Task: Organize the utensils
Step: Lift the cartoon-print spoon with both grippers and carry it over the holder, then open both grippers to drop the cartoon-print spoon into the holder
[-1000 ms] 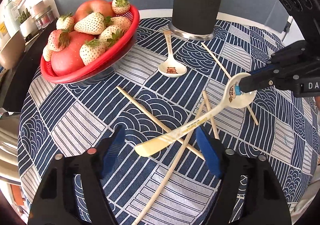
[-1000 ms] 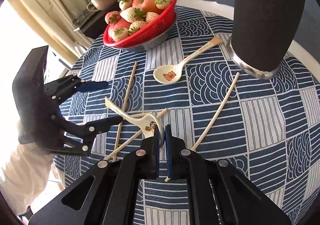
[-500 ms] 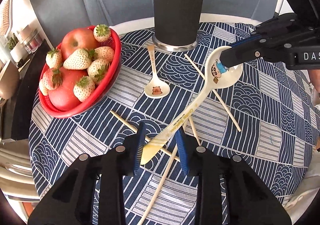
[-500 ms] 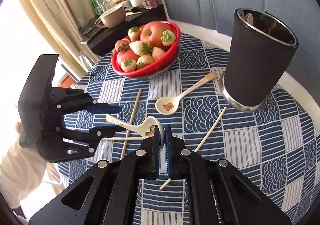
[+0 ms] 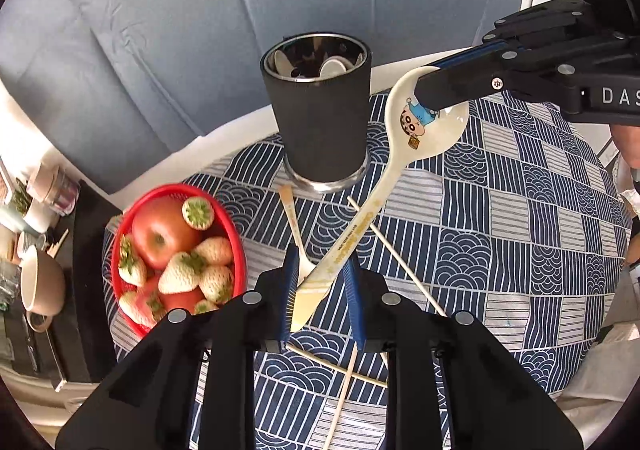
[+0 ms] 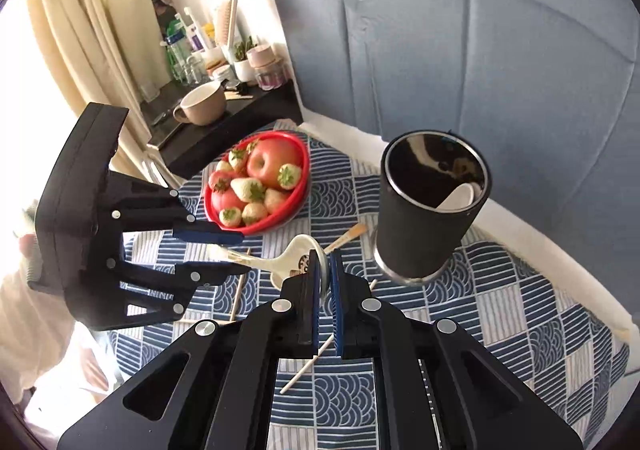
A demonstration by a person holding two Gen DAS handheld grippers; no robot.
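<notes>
A: Right, where's the cartoon spoon [image 5: 416,138]?
B: Aloft; right gripper [image 6: 325,270] clenched on its bowl, handle between the left gripper [image 5: 320,290]'s released fingers.
A: Next?
B: Probably pinch the handle squarely, then lower it into the black cup [image 5: 320,122] at twelve o'clock.

Right gripper [image 6: 326,274] was raised above the table, jaws nearly closed, pinching the cartoon spoon [image 5: 404,154] at its bowl rim. Left gripper [image 5: 320,286] sat lower, toward the near edge, jaws apart straddling the handle end; pad contact probably none, hard to tell. Both pointed roughly toward each other.
</notes>
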